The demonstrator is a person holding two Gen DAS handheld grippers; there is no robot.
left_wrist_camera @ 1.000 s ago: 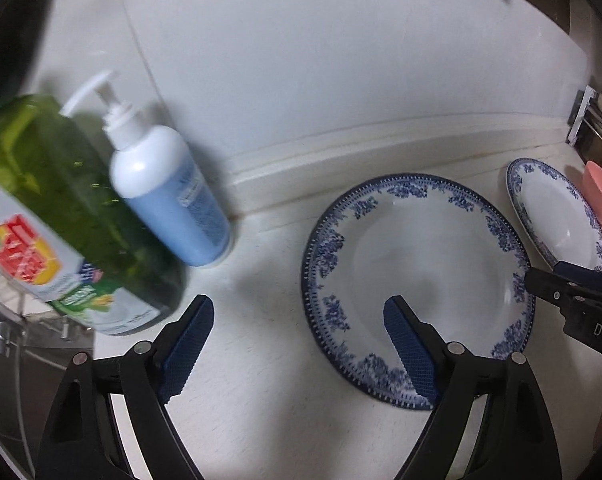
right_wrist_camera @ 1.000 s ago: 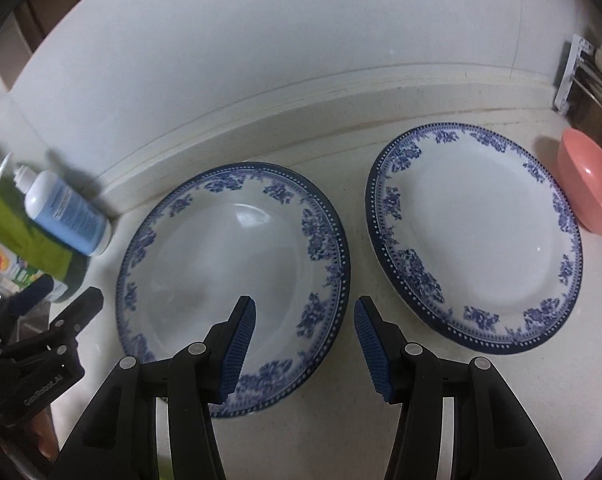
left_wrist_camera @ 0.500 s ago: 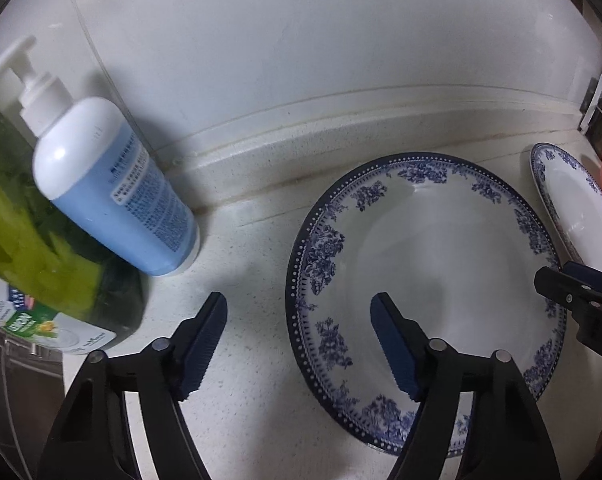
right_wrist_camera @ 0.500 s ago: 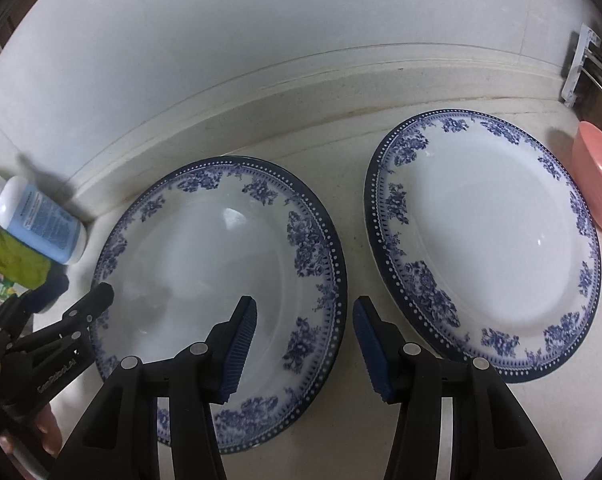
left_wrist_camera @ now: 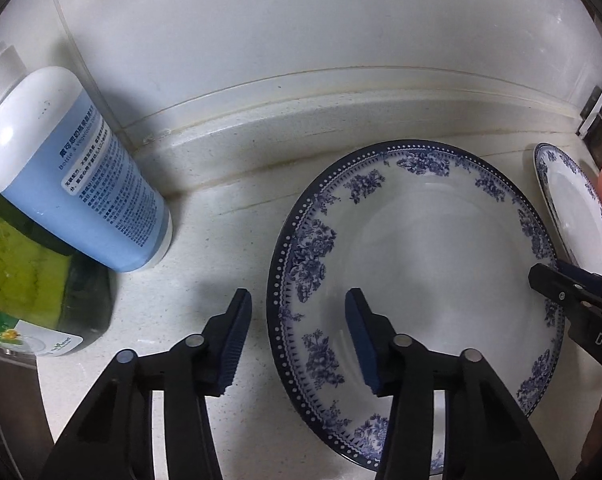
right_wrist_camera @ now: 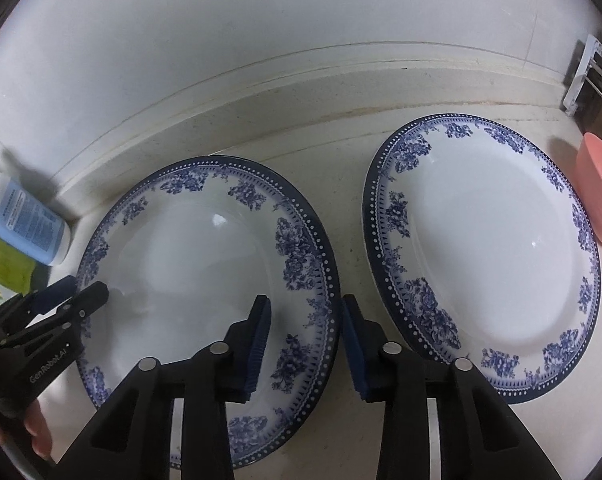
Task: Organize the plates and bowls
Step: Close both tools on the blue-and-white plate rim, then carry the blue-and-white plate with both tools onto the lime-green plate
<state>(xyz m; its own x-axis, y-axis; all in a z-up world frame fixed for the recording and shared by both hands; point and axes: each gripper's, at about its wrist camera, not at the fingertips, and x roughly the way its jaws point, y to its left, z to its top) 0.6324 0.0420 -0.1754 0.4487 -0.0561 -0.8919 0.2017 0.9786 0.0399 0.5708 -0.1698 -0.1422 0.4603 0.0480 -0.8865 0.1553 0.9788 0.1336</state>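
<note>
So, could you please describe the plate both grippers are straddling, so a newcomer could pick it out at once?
Start at the blue-and-white bottle at the counter's left end, by the backsplash. The plate lies flat just right of it. Its twin sits beside the pink bowl; this one has open jaws straddling both side rims.

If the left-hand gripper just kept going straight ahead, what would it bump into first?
Most likely the left rim of the near blue-patterned plate: the open left gripper straddles that edge. Beyond it stands the raised counter lip and wall. Depth is uncertain.
</note>
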